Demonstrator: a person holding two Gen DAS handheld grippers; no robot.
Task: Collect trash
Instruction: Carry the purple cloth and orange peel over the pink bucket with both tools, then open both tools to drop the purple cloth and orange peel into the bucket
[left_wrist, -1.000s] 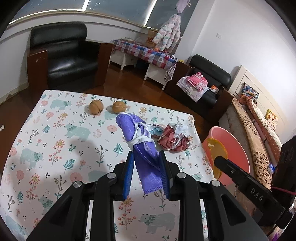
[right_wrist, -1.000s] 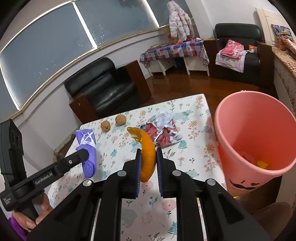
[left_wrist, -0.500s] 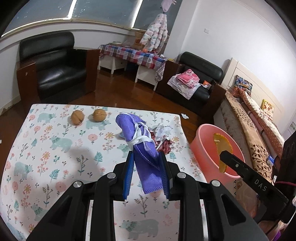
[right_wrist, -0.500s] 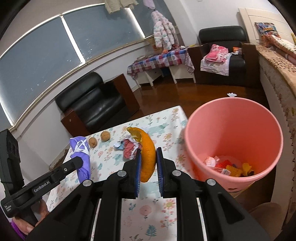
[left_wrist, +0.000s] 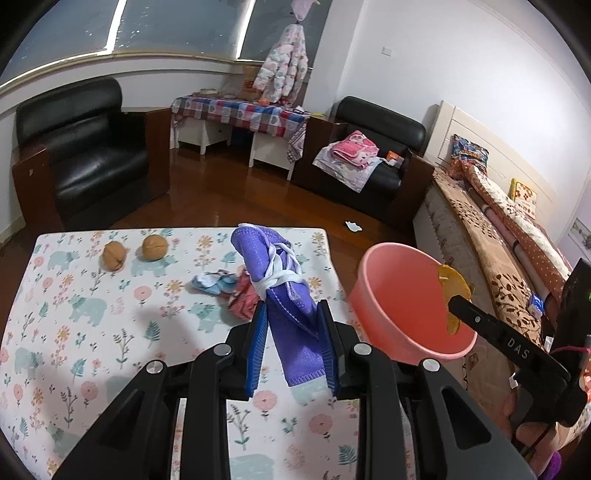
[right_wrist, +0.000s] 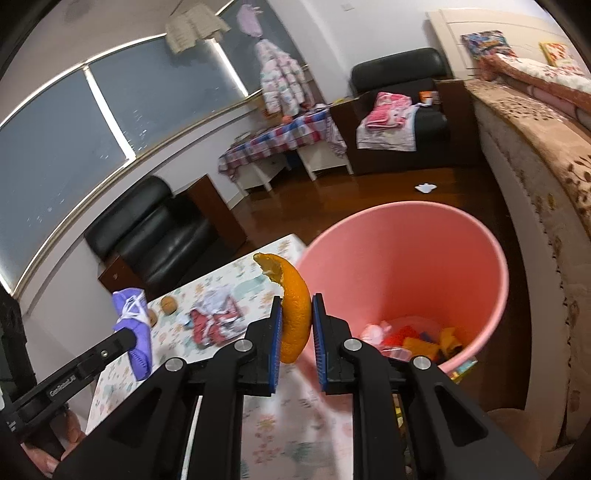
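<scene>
My left gripper (left_wrist: 293, 345) is shut on a rolled purple face mask (left_wrist: 284, 295) tied with its white straps, held above the floral table (left_wrist: 74, 332). My right gripper (right_wrist: 297, 332) is shut on an orange peel (right_wrist: 293, 314), held over the near rim of the pink bin (right_wrist: 406, 266). In the left wrist view the peel (left_wrist: 452, 291) hangs above the bin (left_wrist: 399, 306) at the table's right side. The bin holds several scraps of trash (right_wrist: 413, 336). The mask also shows in the right wrist view (right_wrist: 135, 325).
On the table lie two walnuts (left_wrist: 131, 253) and a crumpled red and pale wrapper heap (left_wrist: 232, 291). A black armchair (left_wrist: 81, 155), a black sofa (left_wrist: 373, 162) and a bed (left_wrist: 498, 236) ring the room. A white scrap (left_wrist: 352, 225) lies on the wooden floor.
Both grippers have risen and moved right toward the bin. The peel has gone from above the table to over the bin's rim. Both grips stay shut.
</scene>
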